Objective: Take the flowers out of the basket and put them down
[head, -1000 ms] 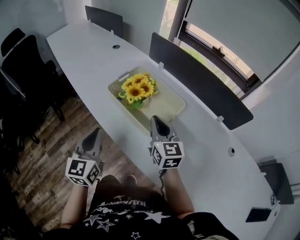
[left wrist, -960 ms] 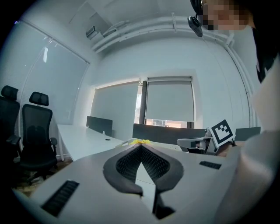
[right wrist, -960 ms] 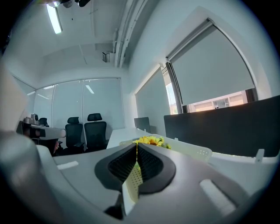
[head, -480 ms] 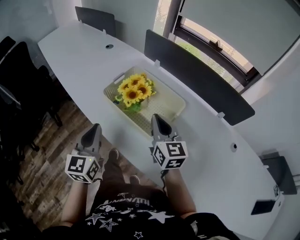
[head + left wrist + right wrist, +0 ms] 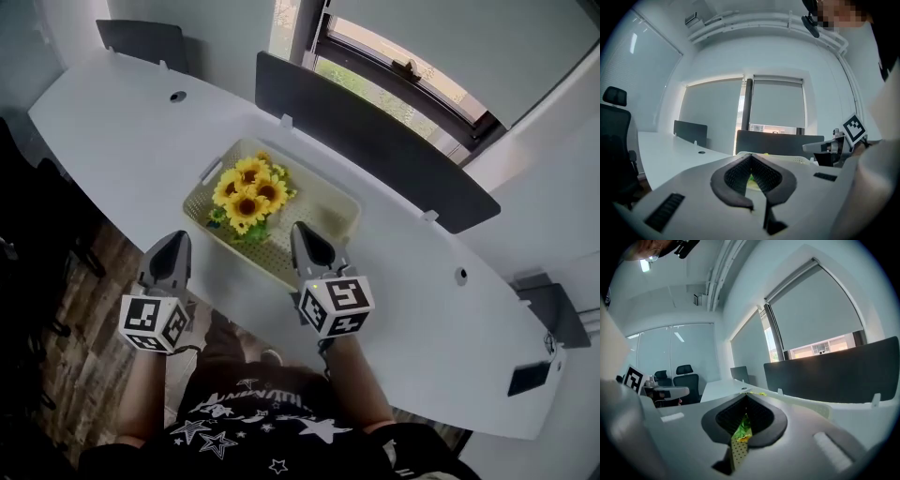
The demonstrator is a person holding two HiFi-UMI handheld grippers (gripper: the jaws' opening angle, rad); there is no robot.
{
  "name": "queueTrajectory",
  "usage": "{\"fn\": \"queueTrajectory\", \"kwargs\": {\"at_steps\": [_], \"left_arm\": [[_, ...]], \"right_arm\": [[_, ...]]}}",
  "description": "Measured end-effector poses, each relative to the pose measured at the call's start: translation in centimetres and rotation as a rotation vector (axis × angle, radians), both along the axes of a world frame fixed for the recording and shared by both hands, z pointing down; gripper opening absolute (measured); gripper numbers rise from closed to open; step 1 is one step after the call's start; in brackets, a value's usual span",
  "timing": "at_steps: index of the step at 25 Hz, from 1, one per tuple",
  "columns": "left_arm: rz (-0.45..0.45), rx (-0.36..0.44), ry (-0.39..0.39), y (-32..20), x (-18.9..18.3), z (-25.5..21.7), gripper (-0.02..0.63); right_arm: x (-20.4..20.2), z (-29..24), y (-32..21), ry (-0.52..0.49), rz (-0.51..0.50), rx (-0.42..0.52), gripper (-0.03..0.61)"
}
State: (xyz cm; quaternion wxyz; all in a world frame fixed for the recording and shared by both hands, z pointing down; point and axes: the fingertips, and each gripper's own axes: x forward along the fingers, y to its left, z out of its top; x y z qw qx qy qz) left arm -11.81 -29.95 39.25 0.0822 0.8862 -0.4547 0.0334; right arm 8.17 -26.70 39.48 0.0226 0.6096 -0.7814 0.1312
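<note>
The yellow sunflowers (image 5: 246, 192) sit in the cream plastic basket with little holes (image 5: 323, 220) on the white desk (image 5: 122, 122). The left gripper (image 5: 174, 240) and right gripper (image 5: 301, 230) are close by, jaws together, holding nothing.

No legible text or labels

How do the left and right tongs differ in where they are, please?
The left tongs hover at the table's near edge, the right tongs over its top. The left tongs sit by the basket's left corner; the right tongs' tip overlaps its near rim. Both are shut and empty.
</note>
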Motion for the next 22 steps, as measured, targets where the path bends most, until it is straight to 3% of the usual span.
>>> {"fn": "queueTrajectory", "kwargs": {"at_steps": [6,12,19,22], "left_arm": [[0.060,0.005,-0.019,-5.6,0.0,0.0,0.009],[0.161,-0.044,-0.129,-9.6,0.4,2.4,0.009],[0.276,-0.093,-0.208,-12.1,0.9,4.6,0.011],[0.336,-0.129,-0.227,-12.7,1.1,5.4,0.047]], "right_arm": [[0.4,2.0,-3.3,0.066,0.068,-0.141,0.003],[0.1,5.2,-4.7,0.147,0.054,-0.314,0.003],[0.6,6.7,-5.6,0.268,0.069,-0.411,0.007],[0.5,7.2,-5.7,0.340,0.041,-0.449,0.017]]}}
